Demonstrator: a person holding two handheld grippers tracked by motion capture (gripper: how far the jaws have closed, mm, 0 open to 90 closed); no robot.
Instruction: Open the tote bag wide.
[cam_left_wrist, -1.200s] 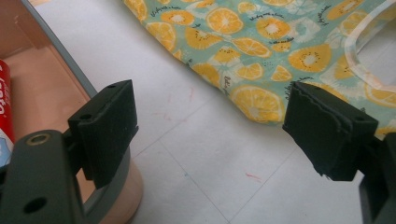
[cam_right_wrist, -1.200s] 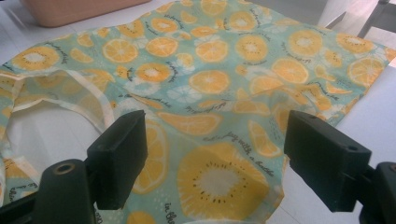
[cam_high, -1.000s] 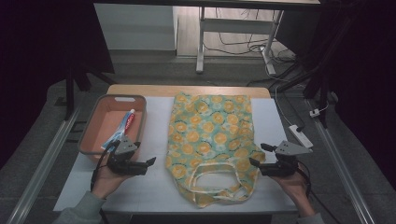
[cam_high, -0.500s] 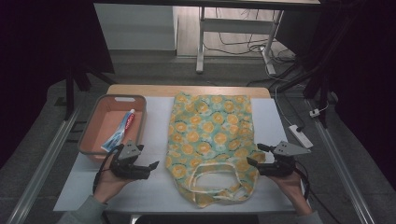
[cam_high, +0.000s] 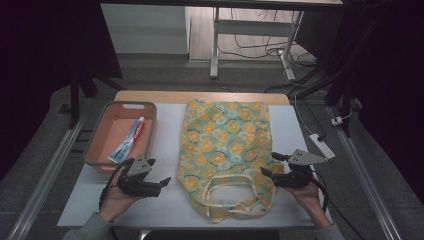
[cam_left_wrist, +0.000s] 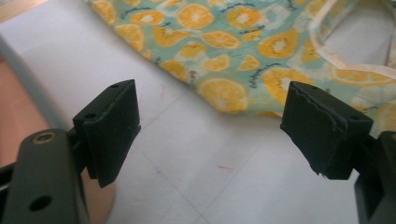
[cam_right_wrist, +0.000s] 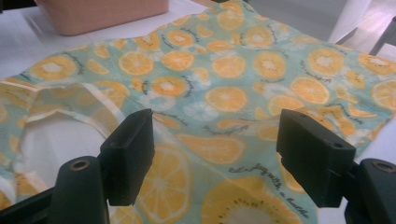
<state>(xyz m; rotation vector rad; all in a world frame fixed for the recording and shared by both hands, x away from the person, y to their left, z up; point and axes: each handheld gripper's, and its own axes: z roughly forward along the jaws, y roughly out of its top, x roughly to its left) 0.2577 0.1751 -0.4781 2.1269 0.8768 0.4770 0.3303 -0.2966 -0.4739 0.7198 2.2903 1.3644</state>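
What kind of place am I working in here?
Probably a lab or recording workspace, not a home: a white-covered table, loose cables and a power strip on the floor, and dark curtains around.

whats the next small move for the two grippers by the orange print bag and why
Probably ease both grippers inward to the bag's handle end and pinch it. The fabric bag lies flat on the table. The left gripper stands open just short of the bag's edge, and the right gripper hangs open over the cloth near the handles, gripping nothing.
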